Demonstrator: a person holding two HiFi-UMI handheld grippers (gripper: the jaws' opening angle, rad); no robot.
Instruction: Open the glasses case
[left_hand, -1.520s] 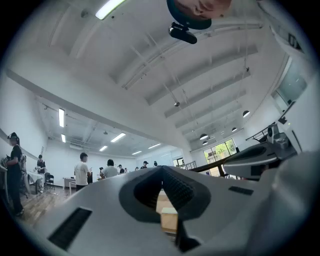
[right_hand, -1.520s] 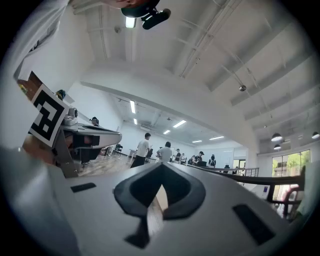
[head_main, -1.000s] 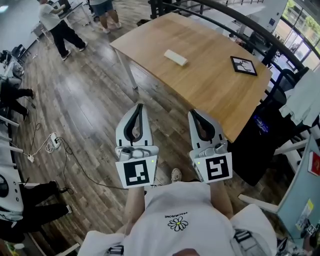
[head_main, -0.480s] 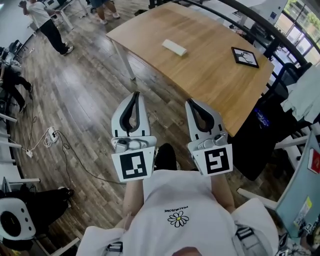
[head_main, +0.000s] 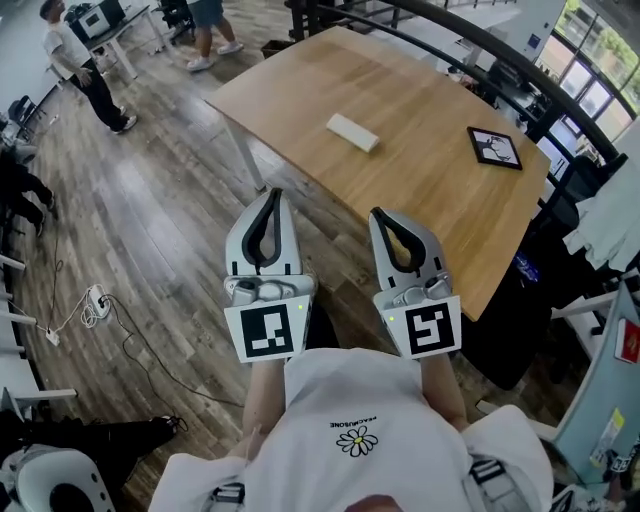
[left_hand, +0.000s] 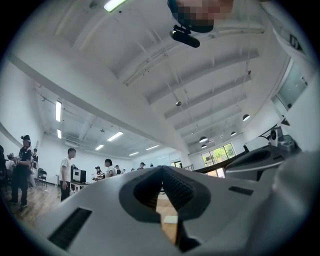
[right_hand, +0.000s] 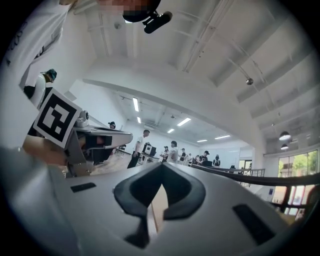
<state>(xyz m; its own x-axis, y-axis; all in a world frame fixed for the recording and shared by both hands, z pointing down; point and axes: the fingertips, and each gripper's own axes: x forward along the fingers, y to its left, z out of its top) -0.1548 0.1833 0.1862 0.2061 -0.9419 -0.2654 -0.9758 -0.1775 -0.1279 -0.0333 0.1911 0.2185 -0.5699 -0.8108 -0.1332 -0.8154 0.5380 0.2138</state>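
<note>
Low in the centre of the head view, the left gripper (head_main: 273, 194) and right gripper (head_main: 378, 214) are held side by side. Both point up-frame toward the wooden tabletop (head_main: 430, 190), with their fingers together on nothing. The white glasses case (head_main: 353, 132) lies on the tabletop at upper centre, well apart from both grippers. A black-framed picture (head_main: 494, 147) lies to its right.

Open office: desks (head_main: 125, 25) w/ PCs (left_hand: 76, 175), ppl (head_main: 78, 60)

Printed small and upside down on the white T-shirt (head_main: 330, 400), just above a daisy emblem (head_main: 357, 446): "PEACEMINUSONE". Elsewhere too small or blurred to read.
</note>
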